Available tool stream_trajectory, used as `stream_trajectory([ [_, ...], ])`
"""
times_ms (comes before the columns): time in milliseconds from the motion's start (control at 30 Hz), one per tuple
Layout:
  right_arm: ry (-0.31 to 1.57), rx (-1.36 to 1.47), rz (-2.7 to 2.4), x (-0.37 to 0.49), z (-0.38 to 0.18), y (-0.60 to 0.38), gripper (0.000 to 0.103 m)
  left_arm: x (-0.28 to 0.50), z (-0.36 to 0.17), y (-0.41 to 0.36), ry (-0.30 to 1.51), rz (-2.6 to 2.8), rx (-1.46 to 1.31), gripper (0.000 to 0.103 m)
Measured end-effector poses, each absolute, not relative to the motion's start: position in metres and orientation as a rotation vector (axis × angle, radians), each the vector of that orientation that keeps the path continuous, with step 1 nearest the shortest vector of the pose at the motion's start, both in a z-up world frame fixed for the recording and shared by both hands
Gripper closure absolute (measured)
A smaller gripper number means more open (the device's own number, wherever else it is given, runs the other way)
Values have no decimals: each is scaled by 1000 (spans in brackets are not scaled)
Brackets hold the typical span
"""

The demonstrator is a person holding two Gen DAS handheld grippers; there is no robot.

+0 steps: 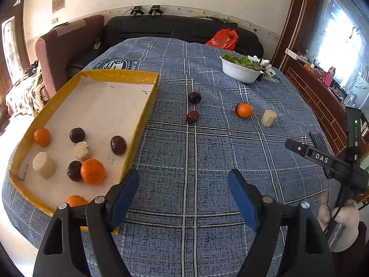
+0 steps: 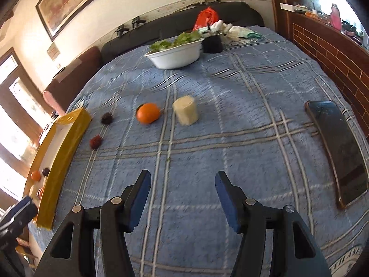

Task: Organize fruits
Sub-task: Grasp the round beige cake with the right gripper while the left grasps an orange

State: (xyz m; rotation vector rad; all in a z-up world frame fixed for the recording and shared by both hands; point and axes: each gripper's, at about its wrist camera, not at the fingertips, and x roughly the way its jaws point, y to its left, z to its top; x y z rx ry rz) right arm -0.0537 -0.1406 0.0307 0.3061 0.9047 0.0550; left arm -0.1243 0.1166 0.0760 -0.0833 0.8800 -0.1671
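A yellow-rimmed tray lies at the left and holds oranges, dark plums and pale cylinder pieces. On the blue plaid cloth lie two dark plums, an orange and a pale cylinder piece. My left gripper is open and empty, beside the tray's near right corner. My right gripper is open and empty over the cloth, with the orange and the pale piece ahead of it. The tray shows at the left of the right wrist view.
A white bowl of greens stands at the back right, with a black cup and white gloves behind it. A phone lies at the right. A red bag sits on the dark sofa behind the table.
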Motion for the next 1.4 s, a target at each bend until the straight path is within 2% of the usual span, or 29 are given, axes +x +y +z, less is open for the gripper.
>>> stream_trajectory([
  [367, 881, 310, -6, 28, 23, -146, 41, -61, 67, 70, 900, -270, -61, 24],
  [667, 872, 300, 16, 51, 6, -147, 41, -7, 52, 45, 948, -301, -112, 24],
  [700, 868, 302, 24, 51, 5, -148, 42, -2, 49, 41, 950, -302, -105, 24],
  [733, 865, 307, 32, 52, 5, -148, 46, 1, 48, 38, 952, -303, -101, 25],
  [767, 867, 313, 44, 52, 4, -148, 56, 5, 46, 34, 953, -303, -98, 25],
  [867, 861, 317, 80, 50, 5, -146, 67, 16, 43, 25, 950, -314, -98, 25],
  [1267, 815, 390, 14, 37, 14, -169, 68, 48, 25, -27, 915, -337, 61, 25],
  [1400, 831, 410, -9, 39, 11, -175, 68, 56, 15, -35, 952, -347, 56, 25],
])
